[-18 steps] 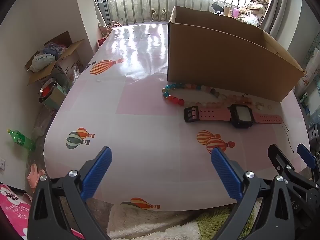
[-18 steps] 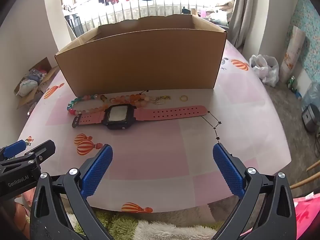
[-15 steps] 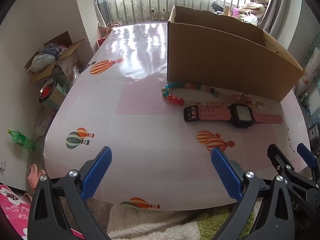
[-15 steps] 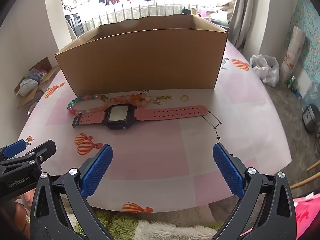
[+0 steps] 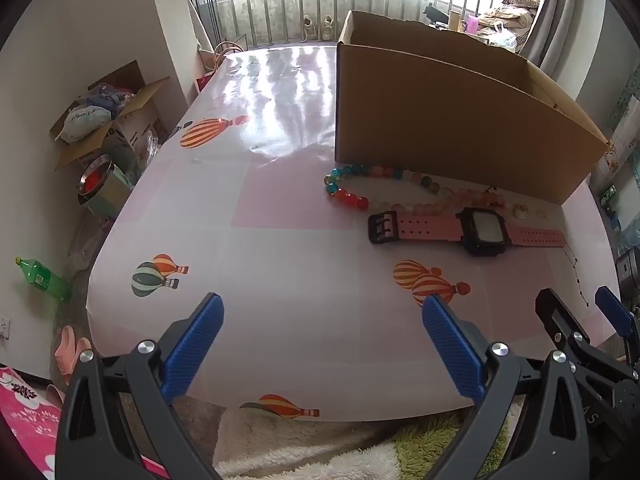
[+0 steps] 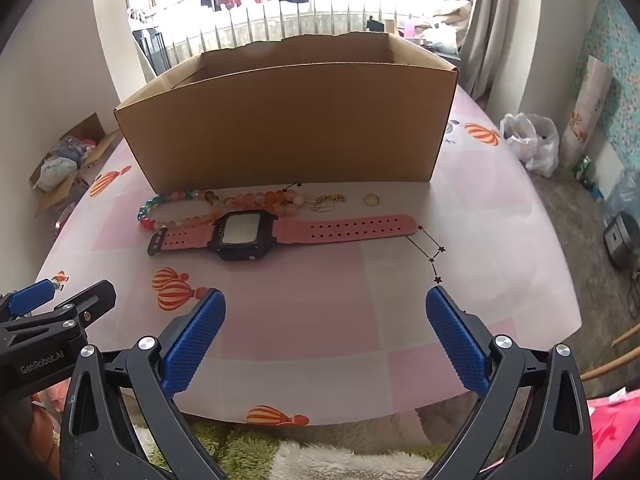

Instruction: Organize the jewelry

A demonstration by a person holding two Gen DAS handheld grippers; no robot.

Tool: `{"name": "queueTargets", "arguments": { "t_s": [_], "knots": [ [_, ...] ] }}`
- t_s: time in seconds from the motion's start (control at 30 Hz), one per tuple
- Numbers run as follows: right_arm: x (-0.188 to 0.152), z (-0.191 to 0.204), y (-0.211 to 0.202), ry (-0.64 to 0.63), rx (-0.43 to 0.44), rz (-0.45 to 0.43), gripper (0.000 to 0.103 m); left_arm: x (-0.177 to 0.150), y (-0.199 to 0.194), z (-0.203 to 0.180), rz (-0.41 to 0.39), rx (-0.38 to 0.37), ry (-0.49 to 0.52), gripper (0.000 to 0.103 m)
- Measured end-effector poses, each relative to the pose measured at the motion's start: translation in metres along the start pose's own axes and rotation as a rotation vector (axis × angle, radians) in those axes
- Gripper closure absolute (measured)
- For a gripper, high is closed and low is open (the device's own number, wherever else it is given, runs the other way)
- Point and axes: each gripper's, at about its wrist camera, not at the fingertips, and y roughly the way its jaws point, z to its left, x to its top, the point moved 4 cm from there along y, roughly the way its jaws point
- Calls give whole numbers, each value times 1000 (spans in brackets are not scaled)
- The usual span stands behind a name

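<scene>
A pink-strapped watch [image 6: 256, 232] with a black case lies flat in front of an open cardboard box [image 6: 288, 128]. It also shows in the left wrist view [image 5: 468, 232], before the box [image 5: 452, 136]. Between watch and box lie a coloured bead bracelet [image 6: 176, 212], an orange-pink bead bracelet [image 6: 264, 200], a small gold charm [image 6: 326, 202] and a gold ring [image 6: 372, 199]. A thin black star chain [image 6: 430, 252] trails from the strap's right end. My right gripper [image 6: 326, 324] and left gripper [image 5: 320, 334] are open and empty near the table's front edge.
The table [image 6: 320, 320] has a pink checked cloth with balloon prints. A fluffy rug [image 6: 320, 456] lies below its front edge. On the floor at the left are a cluttered box [image 5: 104, 120], a metal bowl [image 5: 94, 178] and a green bottle [image 5: 42, 278].
</scene>
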Motion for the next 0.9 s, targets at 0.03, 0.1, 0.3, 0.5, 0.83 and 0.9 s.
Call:
{"name": "queueTargets", "arguments": {
  "t_s": [0.03, 0.1, 0.3, 0.5, 0.83, 0.9],
  "knots": [
    [0, 0, 0, 0, 0, 0, 7, 0, 0, 0, 0, -1, 0, 6],
    [-1, 0, -1, 1, -1, 1, 7, -1, -1, -1, 1, -2, 0, 6],
    [1, 2, -1, -3, -2, 5, 7, -2, 1, -2, 4, -3, -5, 6],
    [1, 2, -1, -4, -1, 4, 7, -1, 1, -2, 6, -4, -7, 6],
    [0, 3, -1, -4, -3, 3, 7, -1, 2, 1, 9, -8, -15, 6],
    [0, 3, -1, -5, -4, 4, 7, -1, 2, 1, 9, -8, -16, 6]
  ]
}}
